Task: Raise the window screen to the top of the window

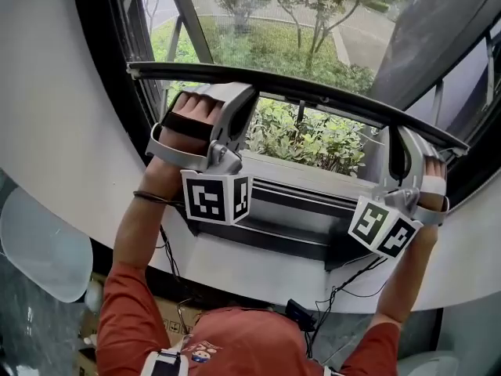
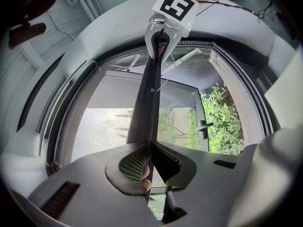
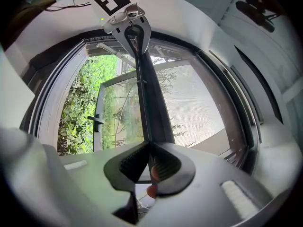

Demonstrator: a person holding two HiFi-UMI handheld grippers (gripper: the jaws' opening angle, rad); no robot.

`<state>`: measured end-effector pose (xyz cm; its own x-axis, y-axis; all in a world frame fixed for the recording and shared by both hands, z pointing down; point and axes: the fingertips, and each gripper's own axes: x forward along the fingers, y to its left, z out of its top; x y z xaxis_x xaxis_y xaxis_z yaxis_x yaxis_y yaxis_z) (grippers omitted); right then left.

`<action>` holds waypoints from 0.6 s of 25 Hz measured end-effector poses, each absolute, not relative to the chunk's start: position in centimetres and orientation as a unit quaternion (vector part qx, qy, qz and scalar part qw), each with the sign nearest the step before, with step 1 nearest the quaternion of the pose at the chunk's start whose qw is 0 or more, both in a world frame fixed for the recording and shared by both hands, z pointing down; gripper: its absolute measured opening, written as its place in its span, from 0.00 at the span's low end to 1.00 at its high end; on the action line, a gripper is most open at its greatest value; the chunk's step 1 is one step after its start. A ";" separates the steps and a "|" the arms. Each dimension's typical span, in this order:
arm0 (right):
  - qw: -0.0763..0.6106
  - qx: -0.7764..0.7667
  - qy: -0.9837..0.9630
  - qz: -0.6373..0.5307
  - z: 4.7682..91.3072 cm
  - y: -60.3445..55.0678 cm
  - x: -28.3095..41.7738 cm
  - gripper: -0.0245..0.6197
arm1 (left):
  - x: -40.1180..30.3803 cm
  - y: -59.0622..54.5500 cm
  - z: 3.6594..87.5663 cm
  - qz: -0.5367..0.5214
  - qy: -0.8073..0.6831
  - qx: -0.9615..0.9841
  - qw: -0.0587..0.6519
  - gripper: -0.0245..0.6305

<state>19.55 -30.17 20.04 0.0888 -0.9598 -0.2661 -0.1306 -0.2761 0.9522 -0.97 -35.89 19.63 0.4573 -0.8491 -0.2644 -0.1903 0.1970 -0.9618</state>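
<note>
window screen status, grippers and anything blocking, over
Left gripper and right gripper both shut on screen's bottom bar. Bar partway up, mesh showing above it. Nothing seen in its path.

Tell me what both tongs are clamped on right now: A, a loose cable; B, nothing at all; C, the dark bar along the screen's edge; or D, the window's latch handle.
C: the left tongs and the right tongs each pinch the thin dark screen bar, one near each end of it.
</note>
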 end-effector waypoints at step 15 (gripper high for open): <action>0.386 0.626 -0.375 -0.564 7.5 -30.3 19.1 0.10 | -1.4 -36.0 7.2 -0.215 0.483 -0.529 0.664 0.09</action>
<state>19.11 -30.35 7.53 0.0821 -0.9048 -0.4179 -0.0339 -0.4216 0.9062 -1.44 -35.97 7.17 0.4406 -0.7970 -0.4130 -0.2253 0.3471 -0.9104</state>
